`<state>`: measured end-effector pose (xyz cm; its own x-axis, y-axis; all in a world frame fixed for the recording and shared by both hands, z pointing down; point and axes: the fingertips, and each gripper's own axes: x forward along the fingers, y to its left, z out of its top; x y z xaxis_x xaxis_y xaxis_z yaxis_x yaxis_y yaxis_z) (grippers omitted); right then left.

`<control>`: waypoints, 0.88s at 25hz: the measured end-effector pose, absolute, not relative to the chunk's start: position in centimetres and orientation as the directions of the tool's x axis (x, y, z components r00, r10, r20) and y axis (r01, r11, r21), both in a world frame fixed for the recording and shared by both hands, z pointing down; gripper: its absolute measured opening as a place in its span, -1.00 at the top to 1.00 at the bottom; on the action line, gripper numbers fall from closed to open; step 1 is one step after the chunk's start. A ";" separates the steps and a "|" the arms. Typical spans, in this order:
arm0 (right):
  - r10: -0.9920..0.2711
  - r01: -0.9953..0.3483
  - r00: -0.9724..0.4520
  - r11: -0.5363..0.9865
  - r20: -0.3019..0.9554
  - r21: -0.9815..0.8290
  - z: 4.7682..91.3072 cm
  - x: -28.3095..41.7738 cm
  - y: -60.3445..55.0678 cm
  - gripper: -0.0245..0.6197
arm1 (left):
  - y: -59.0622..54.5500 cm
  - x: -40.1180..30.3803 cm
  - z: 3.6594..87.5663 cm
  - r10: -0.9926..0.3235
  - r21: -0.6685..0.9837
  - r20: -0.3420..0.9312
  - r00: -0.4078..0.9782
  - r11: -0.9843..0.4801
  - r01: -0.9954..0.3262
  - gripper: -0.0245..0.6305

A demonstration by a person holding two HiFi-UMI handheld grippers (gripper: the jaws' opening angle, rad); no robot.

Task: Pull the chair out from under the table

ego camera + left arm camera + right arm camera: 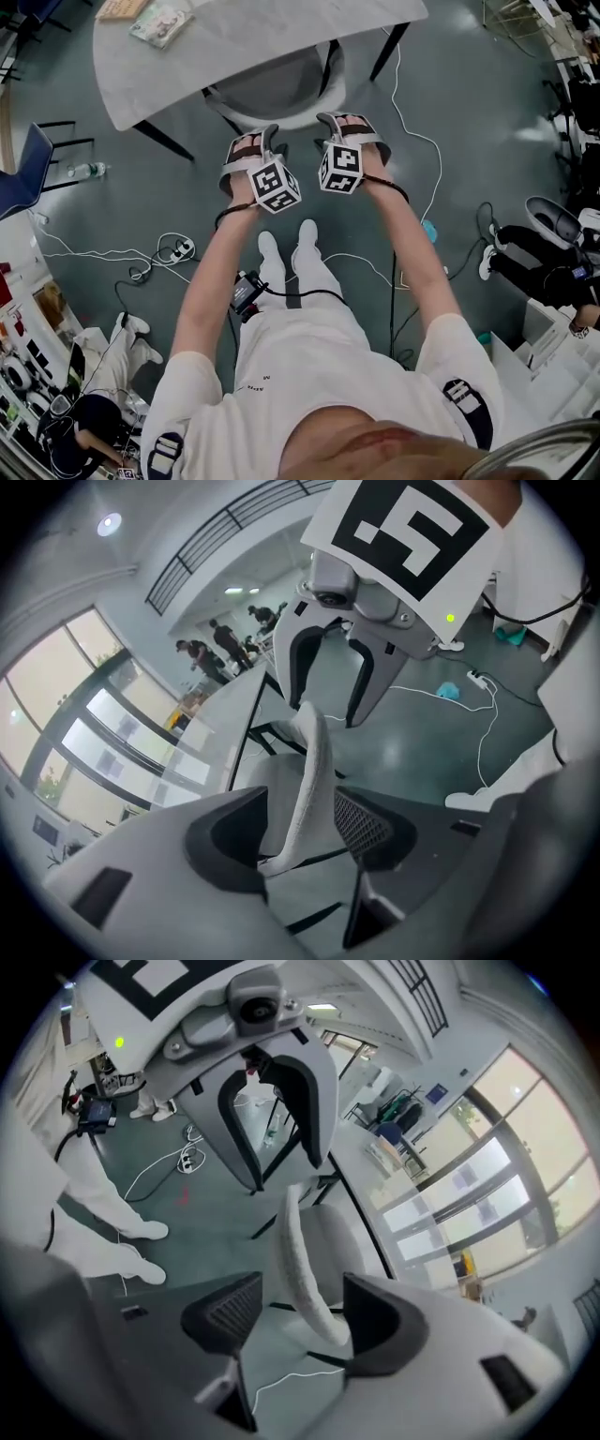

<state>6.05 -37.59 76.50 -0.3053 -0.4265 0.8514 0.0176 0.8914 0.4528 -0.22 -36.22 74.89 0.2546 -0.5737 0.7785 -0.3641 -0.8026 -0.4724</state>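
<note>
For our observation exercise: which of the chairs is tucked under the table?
The pale grey padded chair, whose seat sits beneath the pale table. The dark blue chair stands apart on open floor at the left edge.

- A black box is clipped at our waist, and a black cable runs from it across our white trousers.
- On the near side of the black box we wear a white short-sleeved T-shirt. Each sleeve carries a dark patch crossed by white bands.
- Beyond the black box our shoes are white.
- Further beyond it, thin black wrist cables loop round both our wrists.
- Furthest from the black box, our left gripper and right gripper have pale grey shells. Each bears a white cube printed with black square markers.
- Their pads are black with a fine grid texture.
</note>
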 end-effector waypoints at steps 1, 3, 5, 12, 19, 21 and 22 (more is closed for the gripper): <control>-0.427 0.035 -0.297 0.889 0.854 0.456 77.1 6.2 -37.8 0.10 | -36.2 -0.1 75.6 -0.566 -0.470 0.785 0.252 -0.809 -0.354 0.27; -0.422 0.066 -0.282 0.887 0.862 0.456 78.3 6.3 -38.2 0.08 | -36.4 0.1 76.9 -0.556 -0.472 0.794 0.246 -0.819 -0.328 0.20; -0.410 0.103 -0.274 0.887 0.870 0.450 79.2 6.2 -38.4 0.04 | -36.7 0.1 77.8 -0.560 -0.490 0.795 0.234 -0.820 -0.296 0.14; -0.376 0.171 -0.265 0.888 0.888 0.427 81.3 5.2 -39.1 -0.09 | -38.3 0.5 80.2 -0.554 -0.504 0.806 0.207 -0.827 -0.248 0.12; -0.386 0.250 -0.225 0.864 0.895 0.436 83.3 5.6 -40.4 -0.09 | -39.8 0.8 81.9 -0.544 -0.520 0.820 0.180 -0.838 -0.165 0.11; -0.389 0.265 -0.222 0.859 0.894 0.439 83.5 5.7 -40.4 -0.09 | -39.9 0.9 82.3 -0.544 -0.522 0.821 0.173 -0.838 -0.156 0.11; -0.395 0.271 -0.221 0.854 0.892 0.445 83.6 5.9 -40.5 -0.05 | -39.9 1.0 82.4 -0.547 -0.526 0.820 0.170 -0.836 -0.157 0.13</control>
